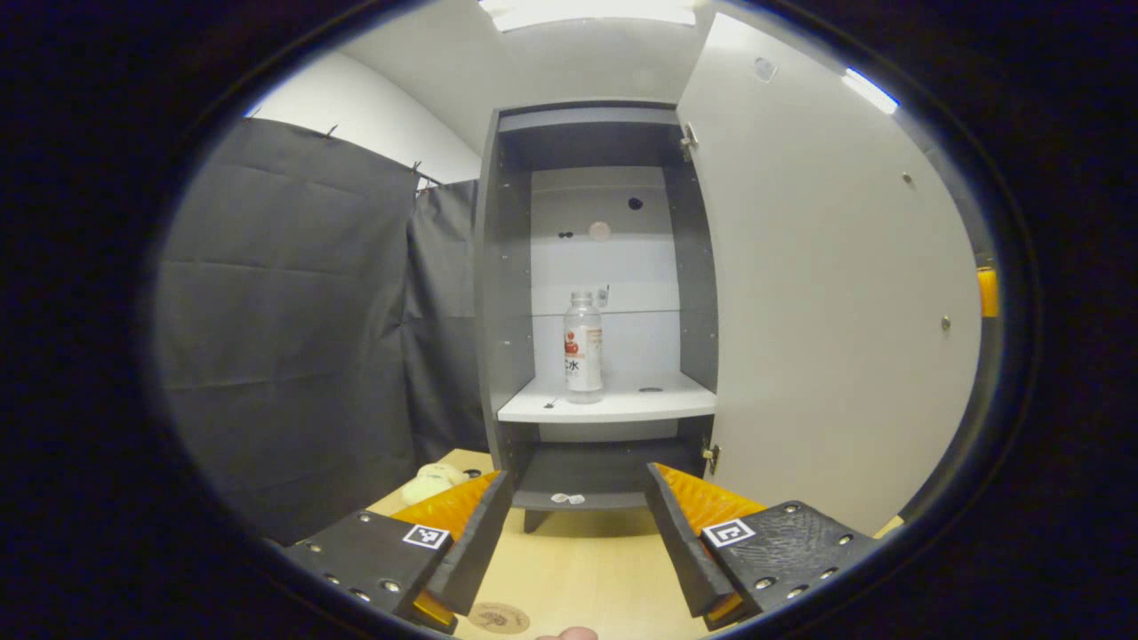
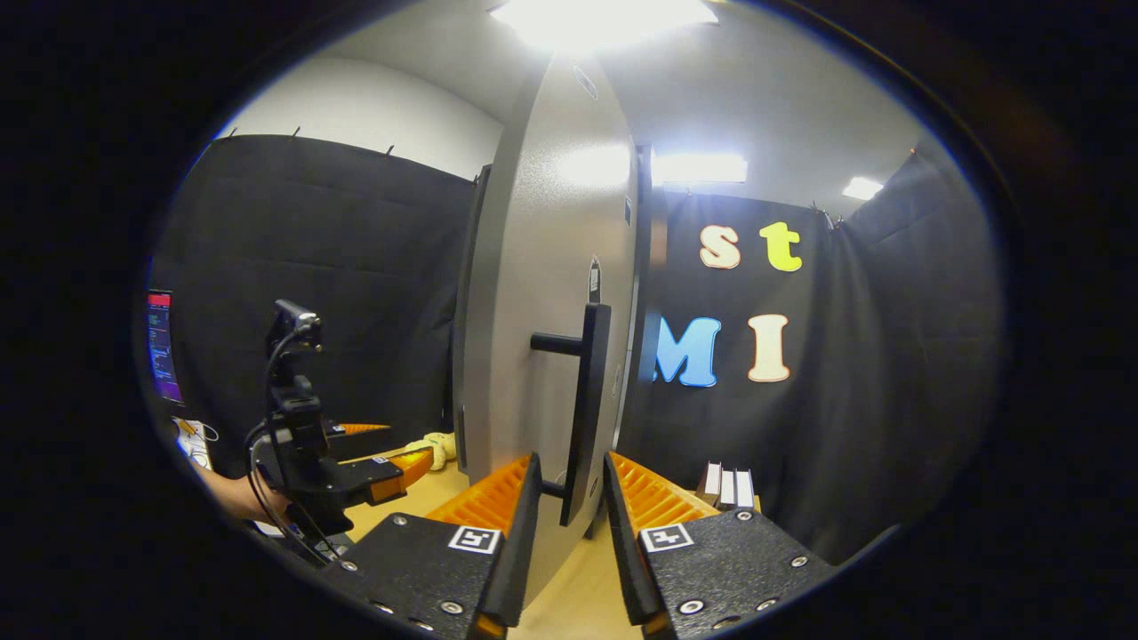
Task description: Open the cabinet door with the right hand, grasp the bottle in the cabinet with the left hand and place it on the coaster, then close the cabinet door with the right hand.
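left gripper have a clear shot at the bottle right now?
Probably yes. The door is swung wide, the bottle stands upright and alone on the shelf, and the left gripper is open, facing it, though some way short of it.

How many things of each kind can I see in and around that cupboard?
Cabinet: 1
Cabinet door: 1
Door handle: 1
Bottle: 1
Coaster: 1
Soft toy: 1
Handheld tool: 2, the left and the right
Total: 8
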A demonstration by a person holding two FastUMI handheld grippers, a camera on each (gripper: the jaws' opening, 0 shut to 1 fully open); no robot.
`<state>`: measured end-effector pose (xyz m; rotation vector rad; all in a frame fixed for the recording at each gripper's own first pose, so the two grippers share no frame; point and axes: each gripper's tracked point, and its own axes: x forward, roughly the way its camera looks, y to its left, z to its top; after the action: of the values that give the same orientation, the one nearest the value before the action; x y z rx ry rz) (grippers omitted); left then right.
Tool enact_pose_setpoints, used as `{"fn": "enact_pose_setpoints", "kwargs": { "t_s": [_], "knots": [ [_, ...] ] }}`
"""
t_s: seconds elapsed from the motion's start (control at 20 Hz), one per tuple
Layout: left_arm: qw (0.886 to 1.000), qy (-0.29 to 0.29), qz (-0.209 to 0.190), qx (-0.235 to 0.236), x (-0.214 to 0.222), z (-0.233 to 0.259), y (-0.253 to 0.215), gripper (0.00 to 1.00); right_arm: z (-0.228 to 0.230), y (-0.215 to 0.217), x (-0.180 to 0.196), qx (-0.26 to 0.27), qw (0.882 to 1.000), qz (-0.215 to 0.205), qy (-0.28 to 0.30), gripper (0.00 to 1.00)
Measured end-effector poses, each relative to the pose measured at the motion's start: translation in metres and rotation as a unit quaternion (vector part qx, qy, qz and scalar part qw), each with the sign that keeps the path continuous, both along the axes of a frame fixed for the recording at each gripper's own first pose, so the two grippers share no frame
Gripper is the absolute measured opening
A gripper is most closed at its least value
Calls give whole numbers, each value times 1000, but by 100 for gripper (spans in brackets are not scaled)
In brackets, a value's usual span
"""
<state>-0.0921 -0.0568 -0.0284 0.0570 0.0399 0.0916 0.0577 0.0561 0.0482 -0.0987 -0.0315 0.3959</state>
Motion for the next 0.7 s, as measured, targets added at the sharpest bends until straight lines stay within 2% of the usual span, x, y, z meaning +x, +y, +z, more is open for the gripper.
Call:
{"fn": "enact_pose_setpoints", "kwargs": {
  "t_s": [0.05,0.2,0.3,0.5,0.55,0.7],
  "knots": [
    [1000,-2,-3,7,9,6,-2,87,-2,-8,-4,-2,1000,-4,3,49],
    [999,-25,2,39,37,30,-3,88,8,-31,-15,20,999,-23,-18,80],
    [998,-48,-2,44,61,49,-7,87,10,-56,-17,43,997,-52,-26,91],
    [996,-73,-13,45,108,78,-6,87,3,-104,-3,106,985,-139,-1,94],
    [996,-75,-13,51,120,83,-4,90,3,-110,-1,111,982,-153,5,92],
    [994,-87,-10,72,157,89,3,87,-4,-128,-1,110,976,-186,15,93]
  ]
}}
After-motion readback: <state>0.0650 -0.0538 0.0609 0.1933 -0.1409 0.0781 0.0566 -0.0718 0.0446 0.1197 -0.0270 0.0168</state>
